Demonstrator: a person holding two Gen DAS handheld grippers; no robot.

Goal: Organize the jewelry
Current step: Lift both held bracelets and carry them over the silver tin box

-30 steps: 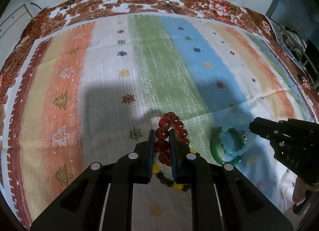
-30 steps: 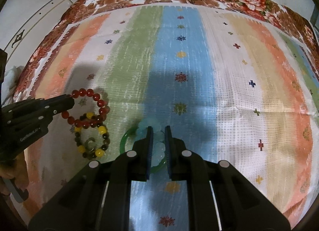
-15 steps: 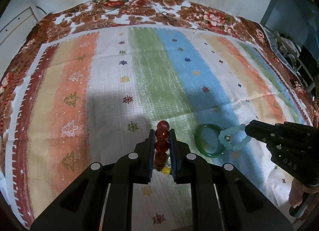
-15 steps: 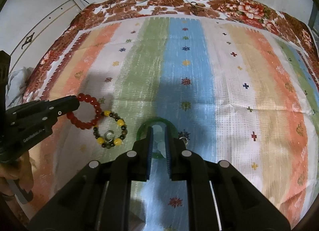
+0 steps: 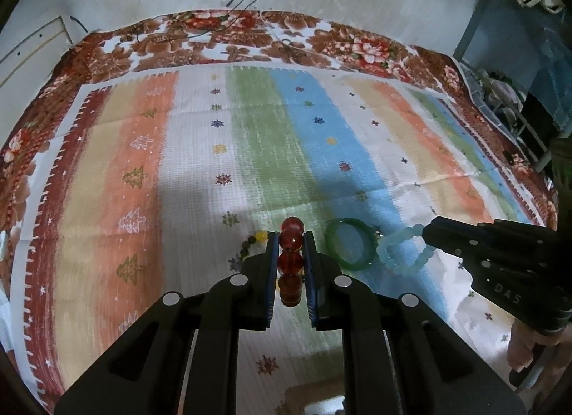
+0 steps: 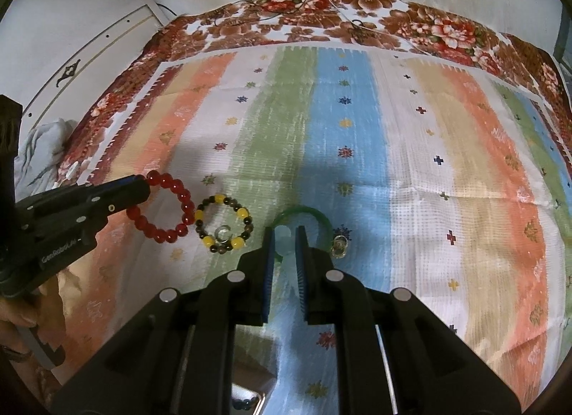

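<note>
Lifted off the striped cloth (image 5: 200,179): left gripper (image 5: 290,248) clamps red bead bracelet (image 6: 168,205), right gripper (image 6: 285,241) clamps pale aqua bead bracelet (image 5: 402,252), both now higher.

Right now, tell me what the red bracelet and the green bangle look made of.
Red bracelet: glossy translucent beads, glass or agate-like stone; light glows through them. Green bangle: one smooth solid ring, jade or glass by its sheen; I cannot tell which.
</note>
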